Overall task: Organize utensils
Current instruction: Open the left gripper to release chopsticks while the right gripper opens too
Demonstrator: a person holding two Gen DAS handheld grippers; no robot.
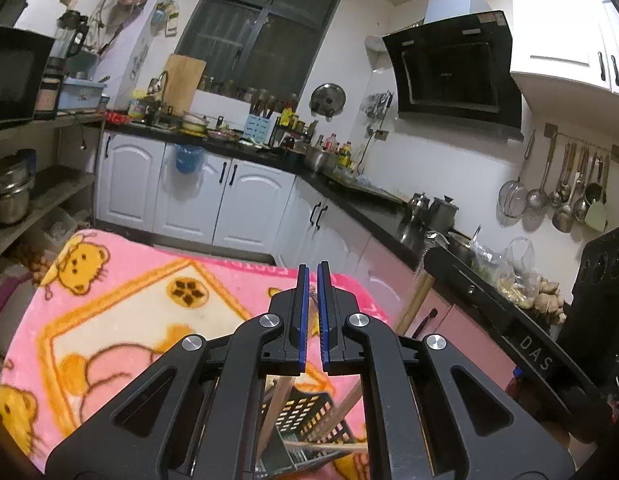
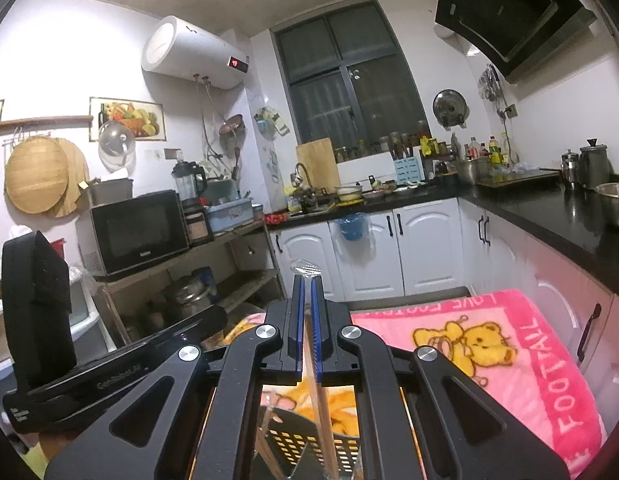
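Note:
My right gripper (image 2: 306, 280) is shut on a thin clear plastic utensil (image 2: 305, 268). Its ridged head pokes out past the fingertips, and its slim handle runs back between the blue pads (image 2: 296, 320). Under it stands a black perforated basket (image 2: 305, 446) on the pink bear blanket (image 2: 489, 340). My left gripper (image 1: 313, 269) is shut with only a narrow slit between its blue pads (image 1: 304, 312) and nothing visible in them. It hovers over the same basket (image 1: 305, 412), where several wooden sticks (image 1: 275, 404) lean. Most of the basket is hidden behind the gripper bodies.
The blanket-covered table (image 1: 129, 300) ends near white cabinets (image 1: 245, 200) and a black counter (image 2: 549, 216) on the right. A shelf with a microwave (image 2: 137, 232) and pots stands to the left. The other gripper's black body (image 2: 37, 300) is close by.

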